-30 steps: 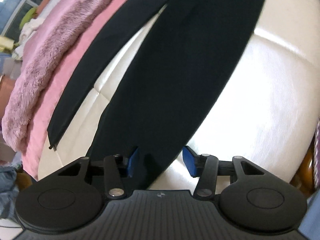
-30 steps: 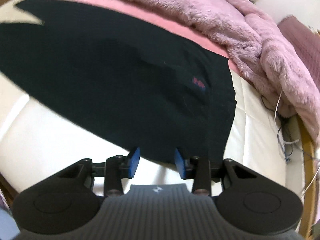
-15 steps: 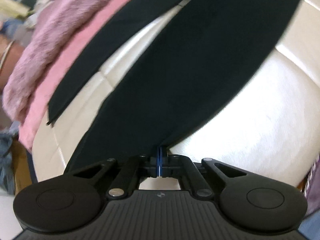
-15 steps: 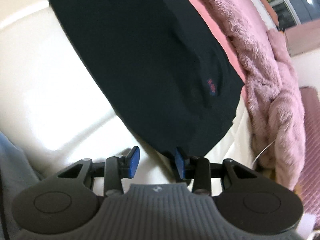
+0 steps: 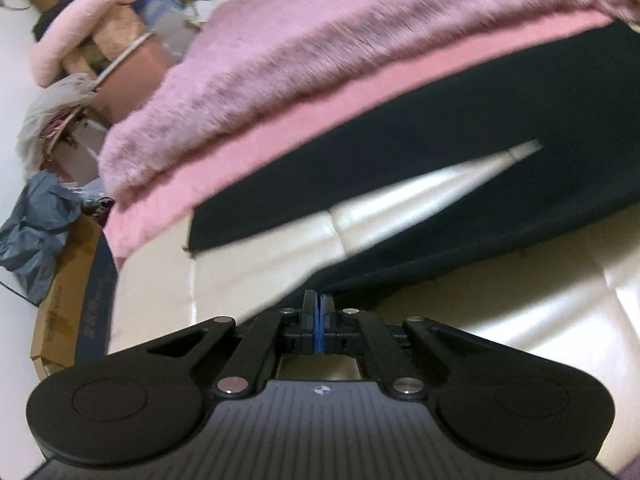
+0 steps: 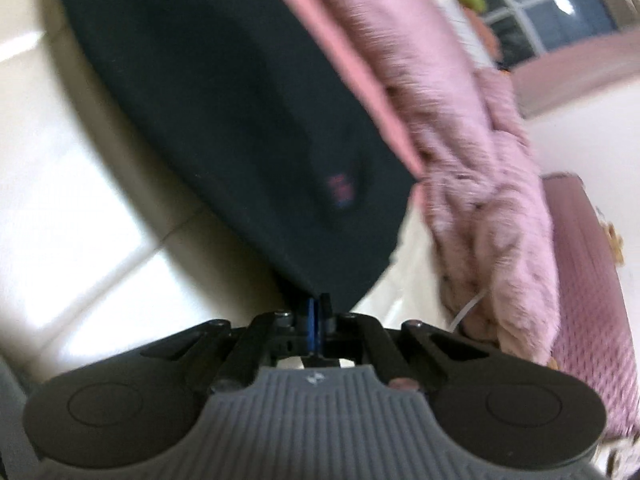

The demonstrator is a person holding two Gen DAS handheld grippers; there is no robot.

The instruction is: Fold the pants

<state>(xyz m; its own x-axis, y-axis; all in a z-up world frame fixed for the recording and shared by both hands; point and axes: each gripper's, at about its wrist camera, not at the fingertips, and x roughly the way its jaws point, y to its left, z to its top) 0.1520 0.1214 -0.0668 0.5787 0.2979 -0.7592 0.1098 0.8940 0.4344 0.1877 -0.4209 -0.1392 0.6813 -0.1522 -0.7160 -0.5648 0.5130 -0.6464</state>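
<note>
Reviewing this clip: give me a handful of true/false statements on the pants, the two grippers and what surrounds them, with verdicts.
1. The left gripper is shut on the black pants. True.
2. The right gripper hangs open above the pants. False: its jaws are closed on the edge of the fabric near the small red mark.
3. The pants lie on a wooden floor. False: they lie on a cream cushioned surface.
4. A fluffy pink blanket lies beyond the pants. True.
5. The two legs lie stacked, one on the other. False: in the left wrist view they are spread, with cream surface showing between them.
</note>
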